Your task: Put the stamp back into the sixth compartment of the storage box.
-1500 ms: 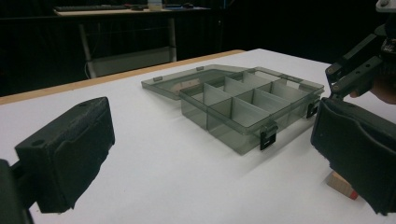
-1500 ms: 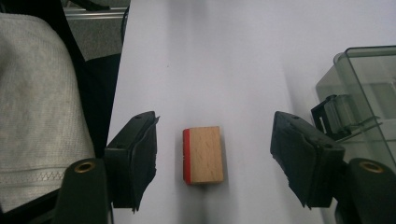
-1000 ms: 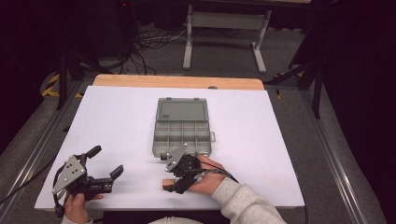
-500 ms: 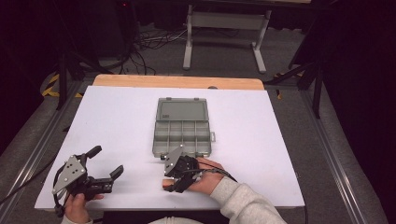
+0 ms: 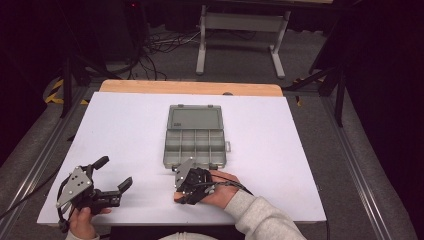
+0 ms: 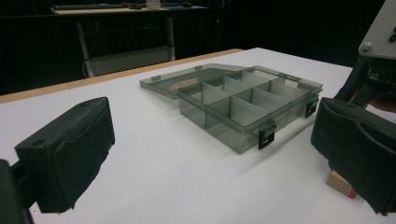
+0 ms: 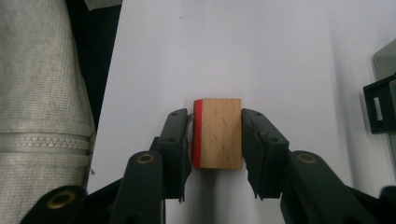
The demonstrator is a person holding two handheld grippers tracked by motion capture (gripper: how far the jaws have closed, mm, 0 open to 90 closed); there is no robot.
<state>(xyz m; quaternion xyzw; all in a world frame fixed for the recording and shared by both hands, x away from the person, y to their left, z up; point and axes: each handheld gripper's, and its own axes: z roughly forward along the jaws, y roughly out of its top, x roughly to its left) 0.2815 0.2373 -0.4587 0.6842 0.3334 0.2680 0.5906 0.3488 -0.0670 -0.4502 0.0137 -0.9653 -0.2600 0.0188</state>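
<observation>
— Between the two jaws of the right gripper (image 7: 215,140) sits a small wooden block (image 7: 219,134) with one red face. What do you think of it?

— It looks like solid wood, so I judge it light and stiff, and not fragile. The jaws stand narrow, one pad at the red face and one at the opposite bare face. They seem to touch it, but I cannot tell if they really press.

— Is this a good place to hold?

— I think yes. These two faces are flat and parallel. Smooth wood can slip a little, so a firm squeeze at the middle is better.

— And beyond the gripper?

— Just ahead of it lies the open grey organizer box (image 5: 196,139), its compartments empty.

— The left gripper (image 5: 111,176)?

— Its jaws are spread wide and hold nothing. Far off to its right side I see the block (image 6: 342,185) on the white table (image 5: 125,125).
</observation>
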